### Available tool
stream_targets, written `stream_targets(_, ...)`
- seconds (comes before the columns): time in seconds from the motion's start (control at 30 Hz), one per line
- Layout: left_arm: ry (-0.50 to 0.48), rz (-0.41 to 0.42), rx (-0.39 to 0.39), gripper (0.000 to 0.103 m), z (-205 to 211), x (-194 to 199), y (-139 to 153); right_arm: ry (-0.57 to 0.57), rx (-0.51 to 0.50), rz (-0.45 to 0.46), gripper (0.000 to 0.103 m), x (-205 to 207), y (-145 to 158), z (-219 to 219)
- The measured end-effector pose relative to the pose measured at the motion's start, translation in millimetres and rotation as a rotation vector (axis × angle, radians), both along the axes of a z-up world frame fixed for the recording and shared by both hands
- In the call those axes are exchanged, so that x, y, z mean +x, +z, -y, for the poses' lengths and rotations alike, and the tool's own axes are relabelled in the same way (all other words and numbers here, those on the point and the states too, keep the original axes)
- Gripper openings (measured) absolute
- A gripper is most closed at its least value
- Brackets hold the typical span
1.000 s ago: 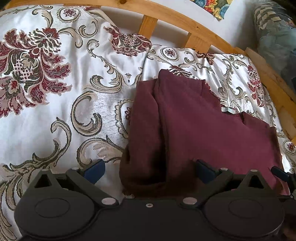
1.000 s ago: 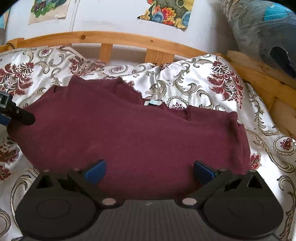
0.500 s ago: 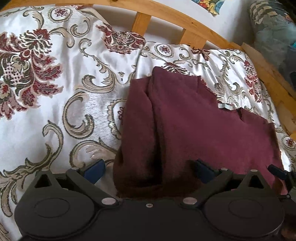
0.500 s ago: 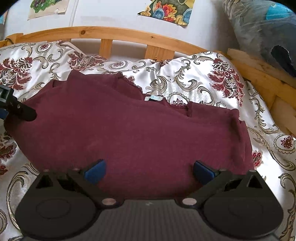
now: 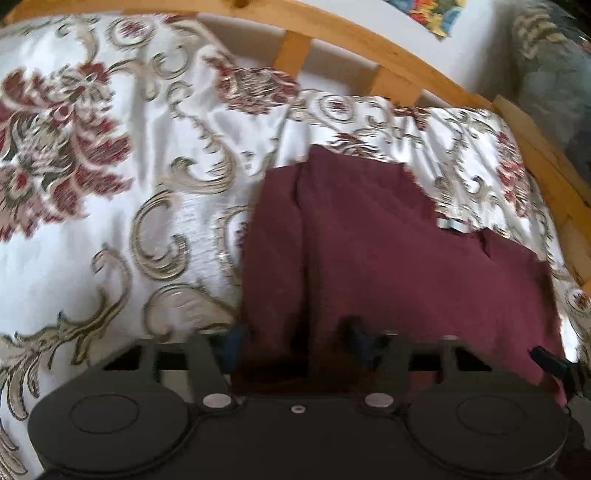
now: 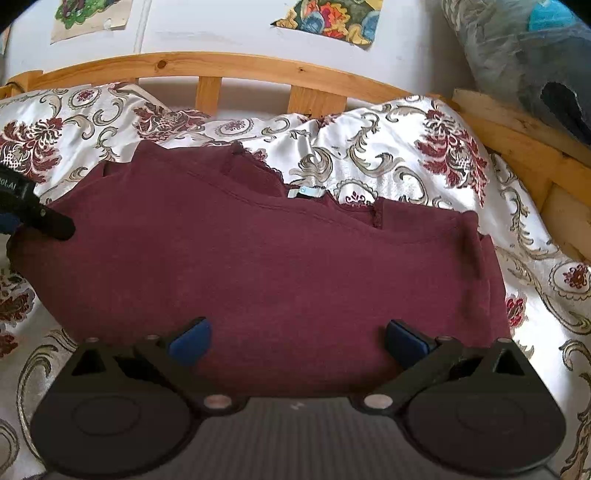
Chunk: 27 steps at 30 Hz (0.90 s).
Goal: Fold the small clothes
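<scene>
A: Where does the garment lie?

B: The dark maroon knit top (image 6: 280,269) is spread flat on the bed, on the white satin bedspread with maroon flowers and gold scrolls (image 5: 110,206). Neckline with a pale label points toward the curved pine headboard (image 6: 221,66). Left side is folded over itself, showing a long crease in the left wrist view.

A: Left gripper?

B: The left gripper (image 5: 295,343) sits at the near left edge of the top. Its jaws have just been closing and now stand narrow, with a bunched fold of the maroon fabric between the blue pads (image 5: 231,345). The frame is blurred, so I cannot tell whether the pads already press the cloth.

A: Right gripper?

B: The right gripper (image 6: 295,341) is over the near hem, nearer the right side. Jaws wide; fabric lies between and below the fingertips, with clear gaps at both pads. Nothing is held.

A: Surroundings?

B: A white wall with colourful paper pictures (image 6: 328,20) stands behind the headboard. A grey-blue bundle wrapped in clear plastic (image 6: 524,55) is at the far right.
</scene>
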State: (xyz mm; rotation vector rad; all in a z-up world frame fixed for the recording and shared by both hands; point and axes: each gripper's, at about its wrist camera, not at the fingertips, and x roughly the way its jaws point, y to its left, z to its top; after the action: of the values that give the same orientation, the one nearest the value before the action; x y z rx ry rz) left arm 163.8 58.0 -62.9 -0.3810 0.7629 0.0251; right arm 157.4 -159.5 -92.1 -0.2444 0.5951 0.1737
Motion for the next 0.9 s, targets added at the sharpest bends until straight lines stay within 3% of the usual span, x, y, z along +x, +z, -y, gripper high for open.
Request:
stream_targets(0.2, -0.051, -0.030, 0.077, 0.021, 11.4, 8.4, 20.0, -0.009, 0.039, -0.049, 0.103, 5.9, 3.7, 5.8)
stream_targets(0.37, -0.073, -0.017, 0.111, 0.018, 20.3, 9.9, 39.1, -0.015, 0.061, -0.080, 0.103, 9.4, 5.6, 9.1)
stream_targets(0.53, -0.131, 0.051, 0.151, 0.016, 40.9, 10.4, 67.6, -0.029, 0.066, -0.110, 0.103, 11.2, 11.4, 11.2)
stream_targets(0.73, -0.288, 0.148, 0.206, 0.013, 90.0, 19.7, 99.6, -0.148, 0.154, -0.010, 0.103, 6.3, 40.1, 49.4)
stream_targets(0.9, -0.458, 0.202, 0.290, 0.012, 148.1, 26.3, 103.4, -0.265, 0.231, 0.037, 0.103, 15.8, 56.8, 97.1)
